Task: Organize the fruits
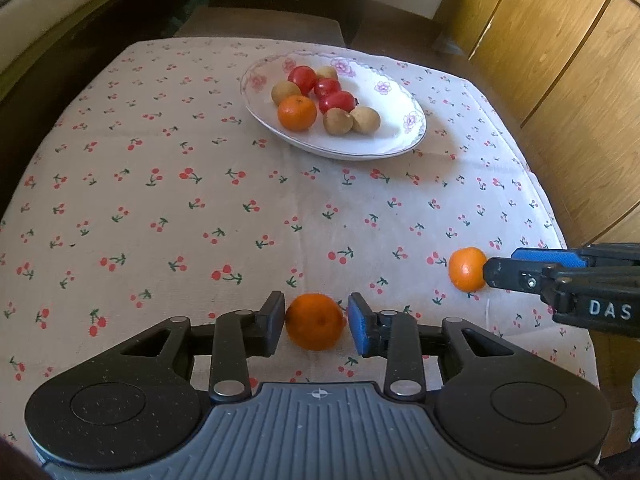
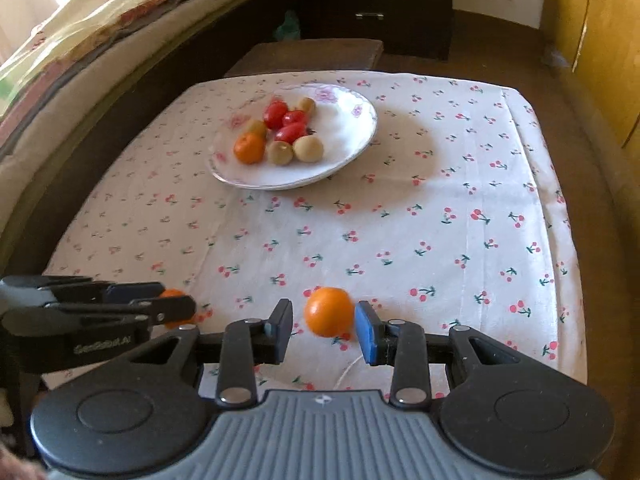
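A white floral plate point(image 1: 394, 138) point(image 2: 348, 156) at the table's far side holds an orange, red tomatoes and brown round fruits. Two loose oranges lie near the front edge. My left gripper point(image 1: 316, 322) is open, its jaws on either side of one orange point(image 1: 315, 322), close to touching; this orange shows partly hidden in the right wrist view point(image 2: 173, 294). My right gripper point(image 2: 324, 320) is open around the other orange point(image 2: 329, 312) point(image 1: 466, 269), with a gap on the left side.
The table point(image 1: 160, 200) has a cherry-print cloth. A bed runs along the left point(image 2: 80, 40), wooden cabinets along the right point(image 1: 560, 60), and a dark dresser point(image 2: 380, 0) stands behind. The two grippers are close side by side.
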The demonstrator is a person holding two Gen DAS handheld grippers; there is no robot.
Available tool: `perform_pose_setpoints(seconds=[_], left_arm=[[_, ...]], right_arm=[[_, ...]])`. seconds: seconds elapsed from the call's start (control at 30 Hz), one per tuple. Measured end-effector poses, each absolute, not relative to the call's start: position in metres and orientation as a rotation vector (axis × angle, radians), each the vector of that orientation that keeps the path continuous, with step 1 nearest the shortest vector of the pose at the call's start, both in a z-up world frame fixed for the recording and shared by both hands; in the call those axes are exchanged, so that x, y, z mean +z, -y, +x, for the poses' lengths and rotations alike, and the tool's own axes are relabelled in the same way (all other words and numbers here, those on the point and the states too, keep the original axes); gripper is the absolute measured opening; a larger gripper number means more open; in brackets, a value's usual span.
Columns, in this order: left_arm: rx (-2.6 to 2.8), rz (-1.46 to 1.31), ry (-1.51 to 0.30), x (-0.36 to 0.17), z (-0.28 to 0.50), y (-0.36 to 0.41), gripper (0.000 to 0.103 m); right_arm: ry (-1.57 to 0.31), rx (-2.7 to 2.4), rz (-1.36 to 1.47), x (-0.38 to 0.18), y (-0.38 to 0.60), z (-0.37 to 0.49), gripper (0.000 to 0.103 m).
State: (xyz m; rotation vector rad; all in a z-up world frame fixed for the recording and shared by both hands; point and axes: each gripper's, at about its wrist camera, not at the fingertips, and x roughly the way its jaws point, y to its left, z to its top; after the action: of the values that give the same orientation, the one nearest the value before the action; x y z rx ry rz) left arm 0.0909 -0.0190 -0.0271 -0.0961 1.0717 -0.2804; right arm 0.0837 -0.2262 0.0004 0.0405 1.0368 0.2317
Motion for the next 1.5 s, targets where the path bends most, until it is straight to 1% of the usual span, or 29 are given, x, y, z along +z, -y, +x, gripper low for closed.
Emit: perform_pose_setpoints(seconds=[0.1, 0.17, 0.2, 0.27, 0.33, 0.5, 0.6, 0.63, 0.67, 0.7, 0.73, 0.77, 0.8, 0.87, 0.9, 0.93, 0.97, 1.03, 1.07, 1.1, 1.3, 1.43, 1.5], left_arm=[[-0.288, -0.094, -1.079, -0.030, 0.091, 0.021, 0.049], [-0.295, -0.092, -1.081, -0.031, 0.091, 0.023, 0.055], [-0.293, -0.094, -1.081, -0.031, 0.092, 0.023, 0.056], [-0.290, -0.095, -1.086, -0.032, 0.092, 0.024, 0.065], [-0.290, -0.089, -1.092, -0.034, 0.092, 0.025, 0.069], [-0.257, -0.026, -1.075, -0.037, 0.093, 0.033, 0.075], [-0.256, -0.004, -1.072, -0.039, 0.092, 0.037, 0.081], [-0.252, 0.005, -1.071, -0.040, 0.092, 0.038, 0.085], [-0.245, 0.015, -1.072, -0.041, 0.092, 0.040, 0.086], [-0.238, 0.026, -1.070, -0.042, 0.092, 0.040, 0.087], [-0.230, 0.037, -1.071, -0.042, 0.092, 0.040, 0.087], [-0.226, 0.040, -1.071, -0.043, 0.093, 0.040, 0.087], [-0.226, 0.036, -1.070, -0.042, 0.093, 0.039, 0.087], [-0.226, 0.025, -1.071, -0.042, 0.093, 0.037, 0.089], [-0.228, 0.026, -1.070, -0.042, 0.093, 0.036, 0.091], [-0.234, 0.018, -1.078, -0.043, 0.093, 0.036, 0.099], [-0.242, 0.014, -1.083, -0.045, 0.093, 0.036, 0.103], [-0.244, 0.035, -1.074, -0.046, 0.091, 0.036, 0.103], [-0.250, 0.043, -1.069, -0.046, 0.090, 0.036, 0.103], [-0.254, 0.045, -1.066, -0.046, 0.089, 0.036, 0.103], [-0.294, 0.086, -1.025, -0.048, 0.079, 0.034, 0.103], [-0.292, 0.134, -0.992, -0.051, 0.073, 0.040, 0.103], [-0.283, 0.130, -0.983, -0.052, 0.072, 0.040, 0.103]], right_arm=[[-1.062, 0.224, 0.039, -0.008, 0.224, 0.091, 0.036], [-1.079, 0.232, 0.038, -0.015, 0.221, 0.094, 0.036], [-1.083, 0.233, 0.031, -0.017, 0.219, 0.096, 0.037], [-1.082, 0.227, 0.023, -0.020, 0.217, 0.099, 0.037], [-1.087, 0.221, 0.037, -0.022, 0.218, 0.102, 0.038], [-1.089, 0.217, 0.008, -0.029, 0.212, 0.107, 0.038], [-1.082, 0.216, -0.011, -0.034, 0.209, 0.108, 0.039], [-1.082, 0.213, -0.008, -0.034, 0.208, 0.108, 0.039], [-1.081, 0.211, -0.002, -0.034, 0.208, 0.109, 0.040], [-1.080, 0.212, 0.005, -0.035, 0.208, 0.109, 0.044], [-1.079, 0.215, 0.011, -0.035, 0.208, 0.109, 0.051], [-1.077, 0.223, 0.012, -0.036, 0.207, 0.109, 0.055], [-1.075, 0.237, 0.013, -0.037, 0.206, 0.108, 0.064], [-1.074, 0.234, 0.020, -0.038, 0.205, 0.108, 0.071], [-1.073, 0.244, 0.033, -0.038, 0.206, 0.109, 0.079], [-1.075, 0.258, 0.053, -0.039, 0.207, 0.109, 0.086], [-1.076, 0.265, 0.068, -0.040, 0.207, 0.109, 0.089], [-1.075, 0.279, 0.089, -0.041, 0.207, 0.109, 0.098], [-1.076, 0.285, 0.093, -0.042, 0.206, 0.109, 0.101], [-1.082, 0.288, 0.096, -0.044, 0.205, 0.108, 0.103], [-1.104, 0.273, 0.033, -0.044, 0.195, 0.109, 0.103], [-1.110, 0.266, -0.075, -0.047, 0.183, 0.107, 0.103], [-1.116, 0.253, -0.072, -0.046, 0.185, 0.107, 0.103]])
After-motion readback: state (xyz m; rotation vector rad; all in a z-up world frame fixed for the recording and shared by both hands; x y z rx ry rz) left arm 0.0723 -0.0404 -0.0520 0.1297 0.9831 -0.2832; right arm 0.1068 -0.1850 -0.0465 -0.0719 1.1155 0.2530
